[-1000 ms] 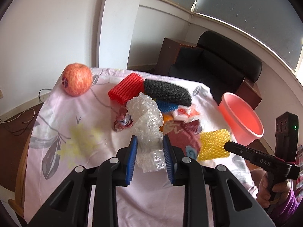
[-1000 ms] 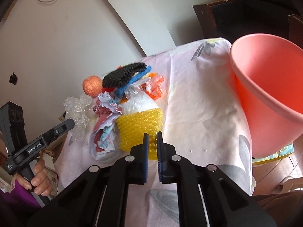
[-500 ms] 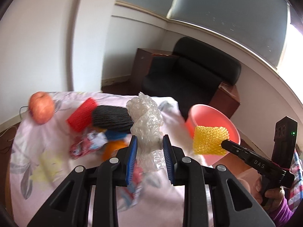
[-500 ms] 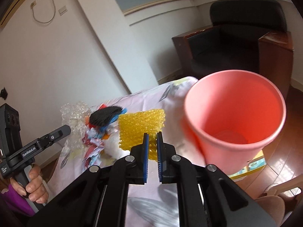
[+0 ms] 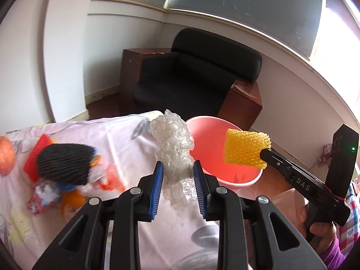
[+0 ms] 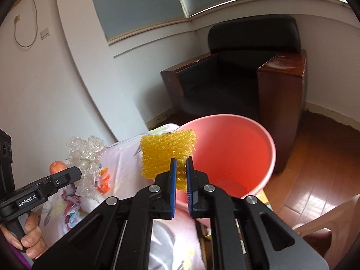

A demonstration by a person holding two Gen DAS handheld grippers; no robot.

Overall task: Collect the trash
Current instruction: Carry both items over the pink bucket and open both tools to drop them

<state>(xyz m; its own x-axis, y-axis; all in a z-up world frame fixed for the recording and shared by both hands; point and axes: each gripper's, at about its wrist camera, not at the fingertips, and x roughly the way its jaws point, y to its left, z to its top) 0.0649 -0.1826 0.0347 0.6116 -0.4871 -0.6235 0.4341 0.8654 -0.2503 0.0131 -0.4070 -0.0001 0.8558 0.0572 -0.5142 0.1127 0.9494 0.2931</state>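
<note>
The left gripper (image 5: 177,180) pinches a crumpled wad of clear bubble wrap (image 5: 174,144) between its blue pads, the wad rising above the fingertips, clear of the table (image 5: 126,139). It hangs over the table's far right corner, just short of the pink bucket (image 5: 227,180) that stands off the table past that edge. The right gripper (image 6: 180,173) has its jaws pressed nearly together on the lower edge of a yellow foam net (image 6: 167,151); seen from the left wrist, the net hangs in the air over the bucket's open mouth, with nothing between it and the bucket's floor. The bucket's mouth is wide and its inside looks bare apart from a small dark mark near the bottom.

The way from the bubble wrap to the bucket's rim is open; only the yellow net and the right gripper's black fingers occupy the air above the right half of the mouth.

Toward the table's left side lies the remaining pile: a black foam net (image 5: 64,162) on a red foam net (image 5: 37,155), blurred wrappers (image 5: 42,196) in red, orange and blue beneath, and an apple (image 5: 5,157) at the left edge. Beyond the bucket stands a black armchair (image 5: 198,83) with dark wooden sides, and wooden floor shows to its right.
</note>
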